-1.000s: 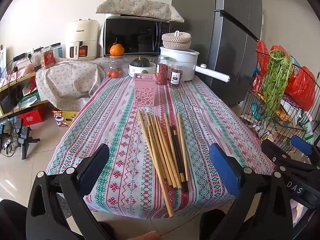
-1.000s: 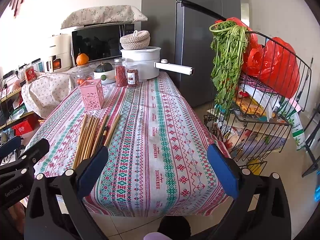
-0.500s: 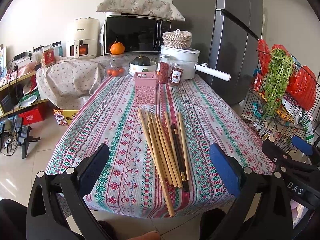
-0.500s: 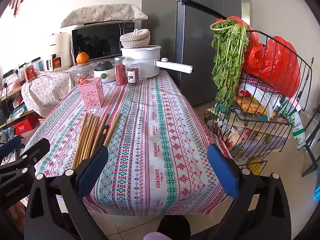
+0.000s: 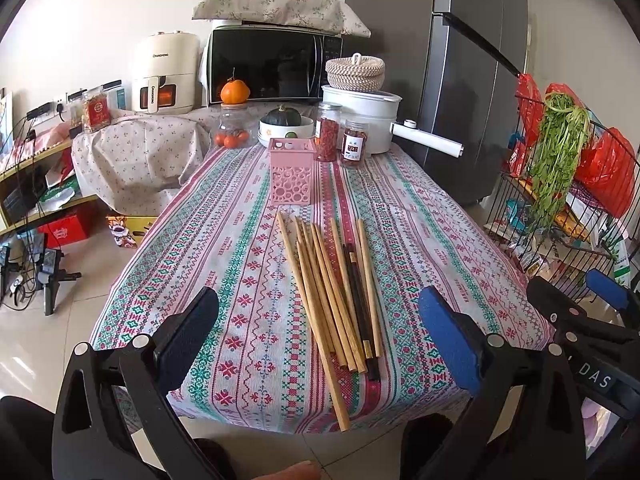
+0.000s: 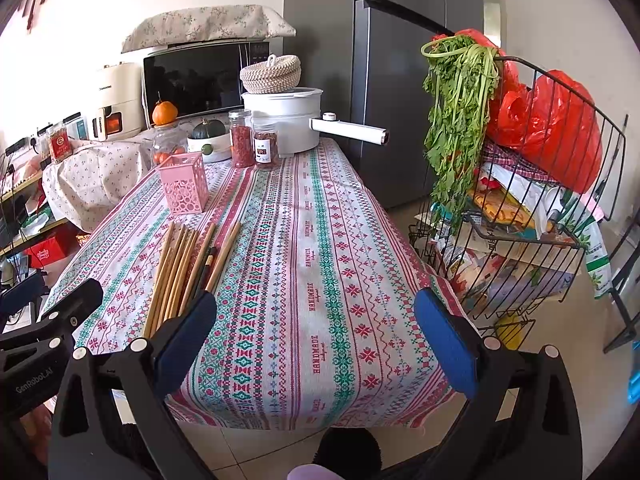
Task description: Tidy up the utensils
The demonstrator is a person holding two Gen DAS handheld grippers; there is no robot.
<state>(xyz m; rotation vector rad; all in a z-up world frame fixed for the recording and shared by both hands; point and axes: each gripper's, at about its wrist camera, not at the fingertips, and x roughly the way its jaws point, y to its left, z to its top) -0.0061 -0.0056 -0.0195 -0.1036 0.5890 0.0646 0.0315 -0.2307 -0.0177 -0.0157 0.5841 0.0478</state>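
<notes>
1. Bench [image 5: 432, 216], covered by a patterned tablecloth; it now fills slightly more of both views than a second ago, so both tools have eased forward, an approach rather than a grasp.
2. Left tongs [image 5: 316, 332], released and empty, jaws wide apart, framing the near ends of the chopsticks without touching them.
3. Right tongs [image 6: 316, 332], likewise released and empty, held over bare cloth to the right of the bundle.
4. Chopsticks [image 5: 332, 280], a loose, roughly parallel bundle, unmoved, lying on the near half of the bench; mostly pale bamboo, with a dark pair among them, one long stick reaching the cloth's near edge.
5. Pink holder [image 5: 291, 172], perforated, upright and seemingly empty, just beyond the chopsticks' far tips; the likely destination.
</notes>
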